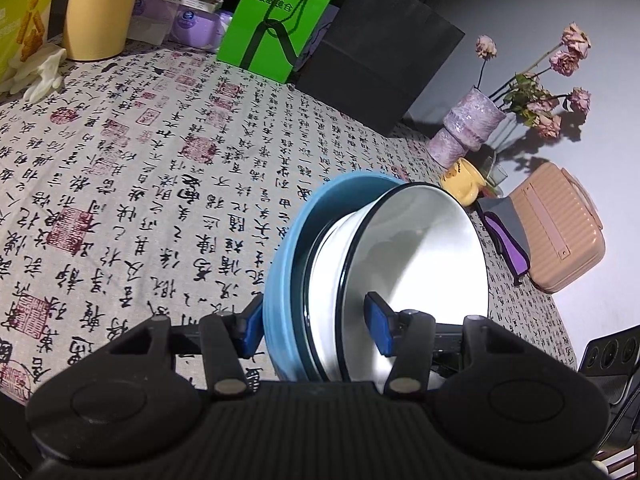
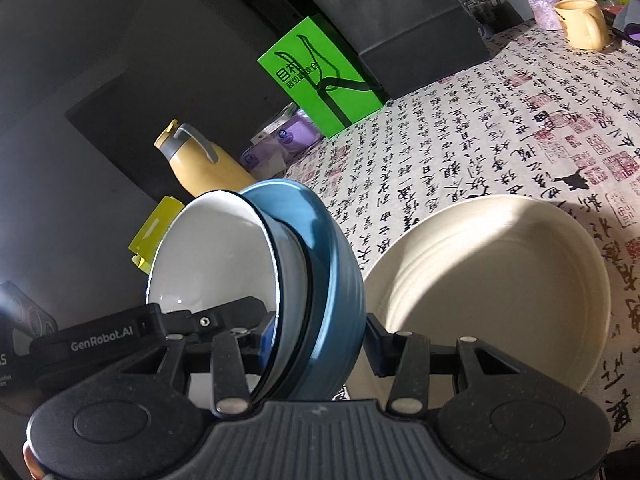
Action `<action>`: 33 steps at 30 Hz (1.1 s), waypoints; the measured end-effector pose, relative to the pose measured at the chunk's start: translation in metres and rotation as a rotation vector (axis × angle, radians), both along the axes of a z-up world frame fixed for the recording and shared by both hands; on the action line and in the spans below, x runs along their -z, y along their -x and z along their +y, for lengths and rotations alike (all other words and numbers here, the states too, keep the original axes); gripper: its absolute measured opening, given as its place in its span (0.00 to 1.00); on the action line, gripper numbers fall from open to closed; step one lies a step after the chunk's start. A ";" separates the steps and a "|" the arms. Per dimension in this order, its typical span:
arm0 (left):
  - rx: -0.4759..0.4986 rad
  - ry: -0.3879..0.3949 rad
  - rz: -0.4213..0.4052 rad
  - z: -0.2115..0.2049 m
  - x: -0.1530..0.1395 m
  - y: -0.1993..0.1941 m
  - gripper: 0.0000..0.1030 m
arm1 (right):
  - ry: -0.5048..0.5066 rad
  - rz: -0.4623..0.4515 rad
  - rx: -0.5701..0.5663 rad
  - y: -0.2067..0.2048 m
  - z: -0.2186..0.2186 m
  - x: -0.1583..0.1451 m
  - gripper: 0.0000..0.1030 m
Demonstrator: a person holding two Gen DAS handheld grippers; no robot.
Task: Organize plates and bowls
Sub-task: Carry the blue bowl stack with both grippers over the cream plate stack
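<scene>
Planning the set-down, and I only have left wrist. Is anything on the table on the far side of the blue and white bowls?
Observer: Yes. A cream plate lies on the tablecloth, to the right of the held blue bowl.
Operator: Anything in it?
Observer: No, it's empty, and part of it is in shadow.
Operator: Is the right gripper on the stack too?
Observer: Yes. The right gripper clamps both rims, with one finger inside the white bowl and one outside the blue bowl.
</scene>
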State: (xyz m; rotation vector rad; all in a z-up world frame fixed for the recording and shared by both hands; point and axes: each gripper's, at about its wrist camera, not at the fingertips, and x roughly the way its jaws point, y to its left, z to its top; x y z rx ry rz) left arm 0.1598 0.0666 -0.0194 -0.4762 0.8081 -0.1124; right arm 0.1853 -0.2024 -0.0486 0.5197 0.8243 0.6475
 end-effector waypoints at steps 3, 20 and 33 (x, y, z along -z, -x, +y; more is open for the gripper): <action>0.009 -0.004 0.002 -0.005 0.000 -0.002 0.51 | -0.002 0.002 0.009 0.000 -0.005 0.001 0.42; 0.071 -0.021 0.029 -0.038 0.009 -0.021 0.51 | -0.010 0.026 0.071 -0.002 -0.036 0.011 0.42; 0.102 -0.035 0.076 -0.058 0.023 -0.038 0.51 | -0.004 0.048 0.117 -0.013 -0.055 0.026 0.42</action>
